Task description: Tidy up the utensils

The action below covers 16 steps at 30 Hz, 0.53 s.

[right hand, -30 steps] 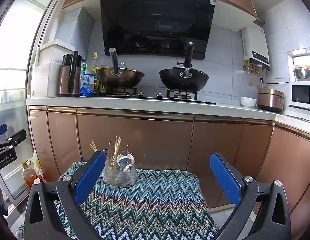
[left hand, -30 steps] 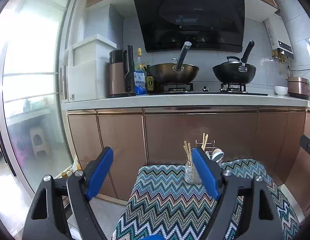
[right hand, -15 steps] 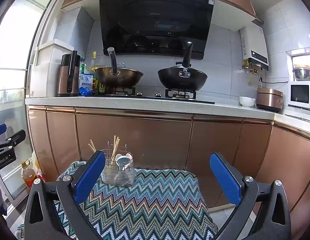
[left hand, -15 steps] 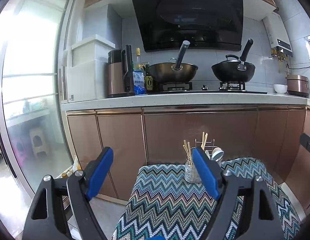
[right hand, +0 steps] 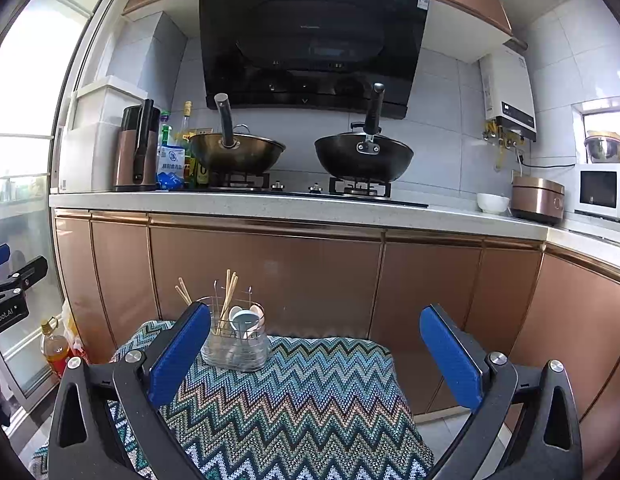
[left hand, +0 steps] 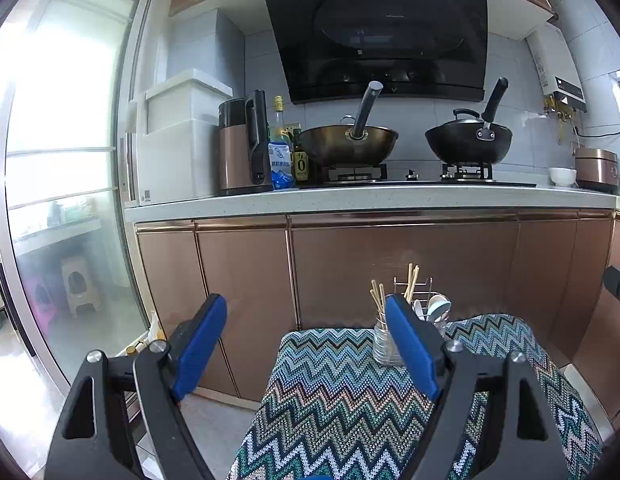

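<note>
Kitchen, copper-fronted cabinets [right hand: 266, 280] under a pale stone tabletop [right hand: 238, 206]; black range hood [right hand: 310, 44] on the tiled wall above it. On the tabletop: bronze wok [right hand: 236, 156] and black wok [right hand: 363, 158] on the gas hob, copper kettle [right hand: 136, 158] to the left of the woks, rice cooker [right hand: 537, 198] and white bowl [right hand: 493, 203] to their right. Sliding glass door [left hand: 66, 184] at the left end of the cabinets.

Zigzag-patterned cloth [right hand: 294, 396] over a low surface in front of the cabinets, its far edge close to the cabinet doors.

Utensil holder [right hand: 236, 340], clear glass with a wire insert, upright at the far left part of the cloth; wooden chopsticks [right hand: 229, 292] and pale spoons [right hand: 246, 318] stand in it. The rest of the cloth, nearer than the holder and to its right, is bare.

Left gripper [left hand: 306, 332]: jaws spread, empty, short of the holder; the right finger overlaps the holder in its own view.

Right gripper [right hand: 315, 342]: jaws spread wide, empty, short of the holder, which sits just inside the left finger.

Oil bottle [right hand: 54, 346] on the floor, left of the cloth.
</note>
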Motion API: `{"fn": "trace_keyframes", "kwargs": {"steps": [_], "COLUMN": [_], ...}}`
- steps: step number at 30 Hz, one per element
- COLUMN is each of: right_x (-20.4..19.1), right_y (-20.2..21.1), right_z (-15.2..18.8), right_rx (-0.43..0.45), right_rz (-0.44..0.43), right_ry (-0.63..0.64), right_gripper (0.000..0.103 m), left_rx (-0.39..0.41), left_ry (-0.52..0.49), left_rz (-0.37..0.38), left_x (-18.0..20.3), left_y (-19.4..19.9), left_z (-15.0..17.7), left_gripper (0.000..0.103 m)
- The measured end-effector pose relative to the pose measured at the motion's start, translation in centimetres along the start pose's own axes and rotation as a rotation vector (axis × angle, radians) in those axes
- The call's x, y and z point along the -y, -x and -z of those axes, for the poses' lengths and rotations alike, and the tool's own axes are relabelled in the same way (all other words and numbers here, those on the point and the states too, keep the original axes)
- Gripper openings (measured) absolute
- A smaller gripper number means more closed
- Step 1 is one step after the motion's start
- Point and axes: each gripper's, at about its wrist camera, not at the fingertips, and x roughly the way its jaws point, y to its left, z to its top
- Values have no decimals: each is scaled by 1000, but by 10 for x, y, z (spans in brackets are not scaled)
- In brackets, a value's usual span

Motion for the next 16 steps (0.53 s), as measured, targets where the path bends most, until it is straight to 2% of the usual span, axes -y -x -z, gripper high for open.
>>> {"fn": "trace_keyframes", "kwargs": {"steps": [16], "right_x": [2], "right_y": [1], "right_z": [-1], "right_rx": [3], "right_rz": [-1], "right_ry": [-2], "right_gripper": [103], "left_rx": [-14], "left_ry": [5], "left_rz": [9], "left_x": [-1], "left_y": [2], "left_z": [-2], "left_gripper": [81]}}
